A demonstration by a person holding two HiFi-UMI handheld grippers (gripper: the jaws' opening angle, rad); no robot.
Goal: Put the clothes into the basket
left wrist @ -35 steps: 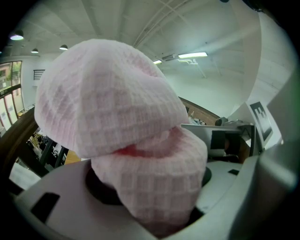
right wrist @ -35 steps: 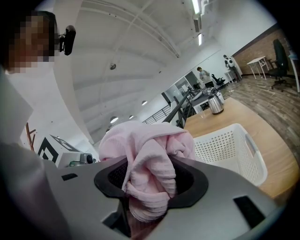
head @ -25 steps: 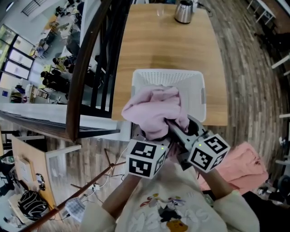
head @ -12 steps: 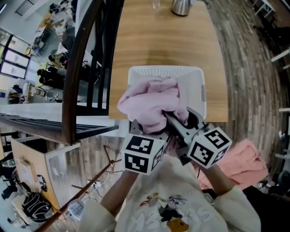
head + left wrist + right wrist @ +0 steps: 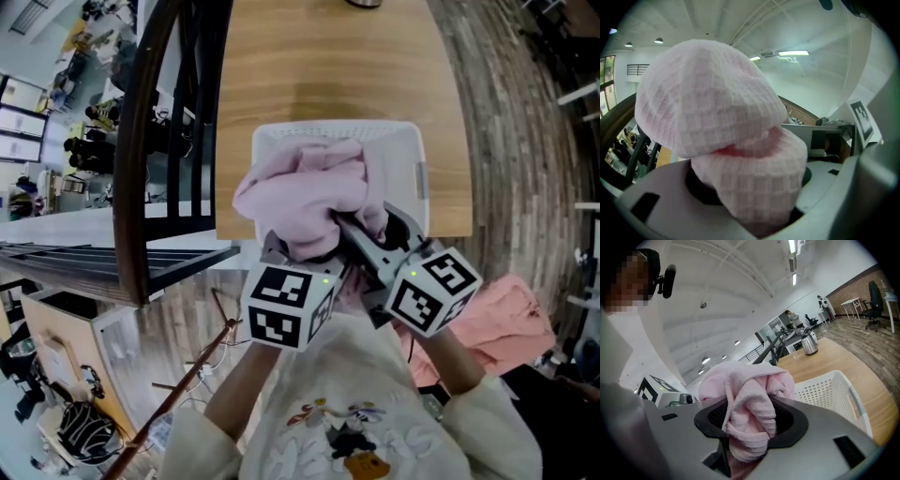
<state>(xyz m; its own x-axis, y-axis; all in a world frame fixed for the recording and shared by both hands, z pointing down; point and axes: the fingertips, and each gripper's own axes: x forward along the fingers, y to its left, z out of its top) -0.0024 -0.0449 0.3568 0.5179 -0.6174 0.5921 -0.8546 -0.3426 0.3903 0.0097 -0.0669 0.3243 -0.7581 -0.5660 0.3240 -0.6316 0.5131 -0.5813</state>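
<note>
1. Table (image 5: 328, 75) comes first, because it is the biggest thing. It is made of wood and fills the top of the head view.
2. A white basket (image 5: 405, 164) stands on the table, right at the near edge. The bit of its inside that shows looks bare. The rest is hidden behind the cloth.
3. One pink cloth (image 5: 300, 192) is bunched up in the air. It hangs over the near side of the basket and covers the front rim. It is not down inside the basket yet.
4. A second pink cloth (image 5: 511, 323) lies on the floor (image 5: 525, 141) at the person's right side. It is well apart from the basket, and nothing is touching it.
5. The left gripper (image 5: 286, 258) is clamped on the pink cloth. In the left gripper view, a thick fold is squeezed between its jaws.
6. The right gripper (image 5: 366, 239) is also clamped on the same cloth, just beside the left one. A twisted bunch of cloth fills the gap between its jaws.
7. My guess is that the job is less than half done. The first cloth needs to go forward and down, and then both grippers must let go. After that, the second cloth has to be picked up and put in too.
</note>
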